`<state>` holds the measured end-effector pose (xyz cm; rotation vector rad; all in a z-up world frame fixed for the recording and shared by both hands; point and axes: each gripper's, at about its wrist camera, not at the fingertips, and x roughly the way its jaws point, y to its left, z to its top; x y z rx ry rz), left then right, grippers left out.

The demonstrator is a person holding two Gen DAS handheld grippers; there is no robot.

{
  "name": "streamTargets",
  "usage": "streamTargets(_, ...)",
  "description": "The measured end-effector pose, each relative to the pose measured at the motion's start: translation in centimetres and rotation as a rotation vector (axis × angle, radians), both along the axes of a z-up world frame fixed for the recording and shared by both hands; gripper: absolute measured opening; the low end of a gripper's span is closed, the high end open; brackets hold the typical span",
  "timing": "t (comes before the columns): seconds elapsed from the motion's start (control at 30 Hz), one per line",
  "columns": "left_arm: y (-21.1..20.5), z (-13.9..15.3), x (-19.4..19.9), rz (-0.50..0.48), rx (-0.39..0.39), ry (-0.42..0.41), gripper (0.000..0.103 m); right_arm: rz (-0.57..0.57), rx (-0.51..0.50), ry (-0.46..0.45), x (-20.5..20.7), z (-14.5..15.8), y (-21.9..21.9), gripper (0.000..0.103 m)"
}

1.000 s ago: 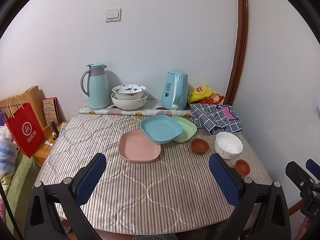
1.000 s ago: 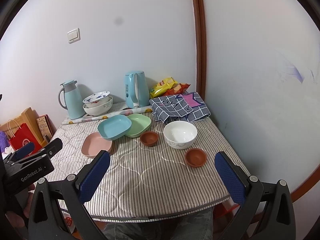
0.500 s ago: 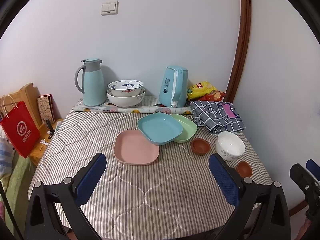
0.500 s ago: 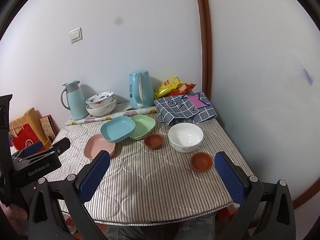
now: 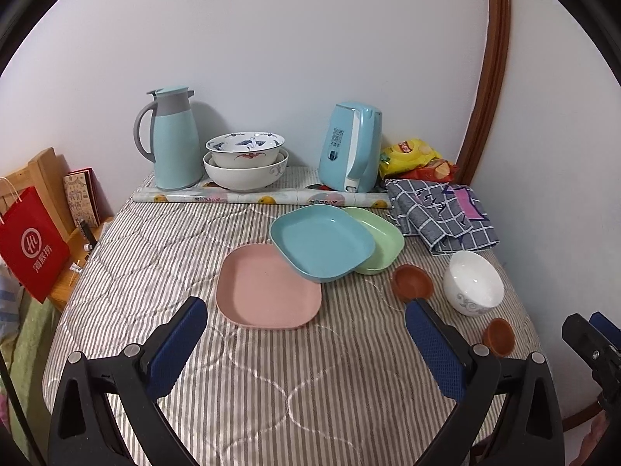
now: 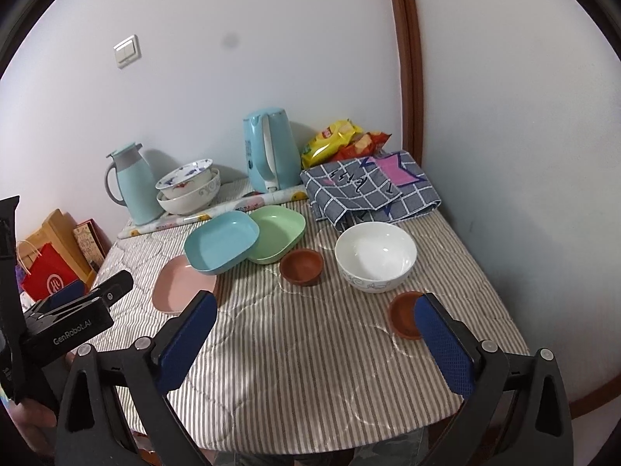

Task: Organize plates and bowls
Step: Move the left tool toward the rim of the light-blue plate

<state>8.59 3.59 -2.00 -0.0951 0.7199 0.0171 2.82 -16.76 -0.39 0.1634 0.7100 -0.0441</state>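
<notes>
On the striped table a blue plate (image 5: pixel 322 242) leans on a pink plate (image 5: pixel 268 287) and a green plate (image 5: pixel 382 242). A white bowl (image 5: pixel 473 281) and two small brown dishes (image 5: pixel 411 281) (image 5: pixel 498 336) sit to the right. Two stacked bowls (image 5: pixel 246 159) stand at the back. My left gripper (image 5: pixel 306 324) is open and empty, above the table's near part. My right gripper (image 6: pixel 316 318) is open and empty, with one brown dish (image 6: pixel 403 314) by its right finger. The right wrist view also shows the white bowl (image 6: pixel 374 254) and the blue plate (image 6: pixel 221 240).
A teal jug (image 5: pixel 172 141), a blue kettle (image 5: pixel 351 147), snack bags (image 5: pixel 415 157), a rolled mat (image 5: pixel 260 196) and a folded checked cloth (image 5: pixel 442 211) line the back and right. A red bag (image 5: pixel 33 242) stands off the table's left side. Walls close the back and right.
Both grippers have moved forward over the table and a little lower, so the dishes look larger. Nothing on the table has moved.
</notes>
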Motion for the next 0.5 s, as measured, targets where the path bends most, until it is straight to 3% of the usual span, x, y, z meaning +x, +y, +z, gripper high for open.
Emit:
streamTargets(0.13, 0.9, -0.6, 1.7, 0.020, -0.010, 0.013, 0.098, 0.016, -0.013, 0.013, 2.0, -0.3, 0.9, 0.098)
streamTargets(0.37, 1.9, -1.5, 4.5, 0.032, -0.019, 0.031, 0.097, 0.047, -0.037, 0.035, 5.2, -0.8, 2.4, 0.095)
streamTargets(0.5, 2.3, -2.3, 6.1, 0.035, -0.019, 0.037, 0.094, 0.059, -0.031, 0.051, 6.9, -1.3, 3.0, 0.088)
